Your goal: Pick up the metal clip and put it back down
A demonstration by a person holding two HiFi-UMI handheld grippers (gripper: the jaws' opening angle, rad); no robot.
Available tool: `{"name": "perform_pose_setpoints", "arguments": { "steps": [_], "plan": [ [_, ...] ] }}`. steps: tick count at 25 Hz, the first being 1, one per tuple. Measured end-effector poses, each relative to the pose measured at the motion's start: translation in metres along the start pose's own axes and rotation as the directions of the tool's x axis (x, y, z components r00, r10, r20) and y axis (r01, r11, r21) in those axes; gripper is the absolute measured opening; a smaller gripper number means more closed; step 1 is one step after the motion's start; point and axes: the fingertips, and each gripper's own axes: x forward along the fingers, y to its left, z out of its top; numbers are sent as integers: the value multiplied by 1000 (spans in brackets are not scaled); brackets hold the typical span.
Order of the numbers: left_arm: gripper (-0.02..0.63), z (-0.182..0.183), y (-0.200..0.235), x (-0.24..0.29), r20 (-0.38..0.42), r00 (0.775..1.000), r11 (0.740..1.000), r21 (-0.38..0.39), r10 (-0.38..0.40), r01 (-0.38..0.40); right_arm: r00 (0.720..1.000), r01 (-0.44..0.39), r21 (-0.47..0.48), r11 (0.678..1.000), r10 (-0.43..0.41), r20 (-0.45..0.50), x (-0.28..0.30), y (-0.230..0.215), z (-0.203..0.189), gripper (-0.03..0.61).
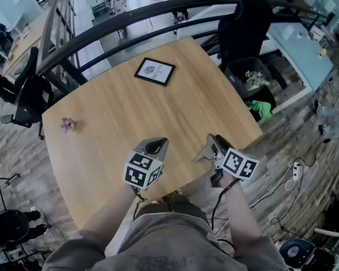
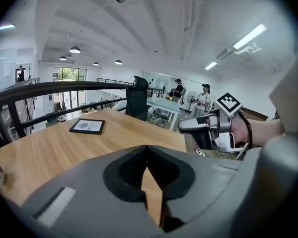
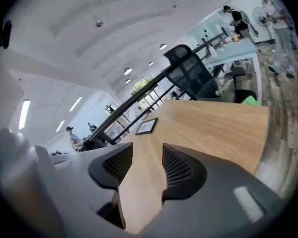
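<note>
A small shiny object point(image 1: 67, 124), apparently the metal clip, lies alone near the left edge of the wooden table point(image 1: 130, 112). It is well away from both grippers. My left gripper point(image 1: 157, 145) hovers over the table's near edge; in the left gripper view its jaws point(image 2: 148, 150) meet at the tips with nothing between them. My right gripper point(image 1: 208, 147) is held beside it, to the right. In the right gripper view its jaws point(image 3: 146, 155) stand apart, and only bare tabletop shows in the gap. The right gripper point(image 2: 208, 128) also shows in the left gripper view.
A black-framed picture point(image 1: 154, 71) lies flat at the table's far side. A dark curved railing point(image 1: 130, 16) runs behind the table. A black office chair point(image 1: 246, 27) and a bin point(image 1: 254, 86) stand off the far right corner. Cables point(image 1: 282, 179) lie on the floor to the right.
</note>
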Motion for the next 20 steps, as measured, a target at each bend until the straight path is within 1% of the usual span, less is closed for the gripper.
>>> {"name": "perform_pose_setpoints", "arguments": {
  "steps": [3,7,9,11,13,15,17,19,20],
  "plan": [
    [1,21,10,-26,60,998,999,0,37,-37,994,-110,-119,987,112,9,-4,57,16,195],
    [2,46,22,-66,139,987,996,16,87,-90,976,-181,-258,949,205,73,-22,129,39,164],
    [2,58,28,-89,177,977,992,25,116,-122,962,-221,-336,915,262,82,-32,167,46,164],
    [2,67,32,-111,214,966,987,37,144,-155,948,-256,-416,873,311,69,-42,200,47,164],
    [2,74,33,-132,245,954,981,52,170,-188,936,-279,-482,831,348,59,-52,228,47,145],
    [1,79,33,-152,274,943,975,58,191,-214,924,-293,-523,800,377,58,-61,250,47,113],
    [2,83,35,-173,301,932,974,34,204,-224,913,-311,-539,783,403,59,-67,271,47,74],
    [1,87,38,-195,326,919,972,5,220,-235,903,-328,-554,765,426,53,-72,290,44,53],
    [2,89,39,-205,337,912,968,4,234,-250,899,-336,-567,752,436,46,-75,298,42,51]
  ]
}}
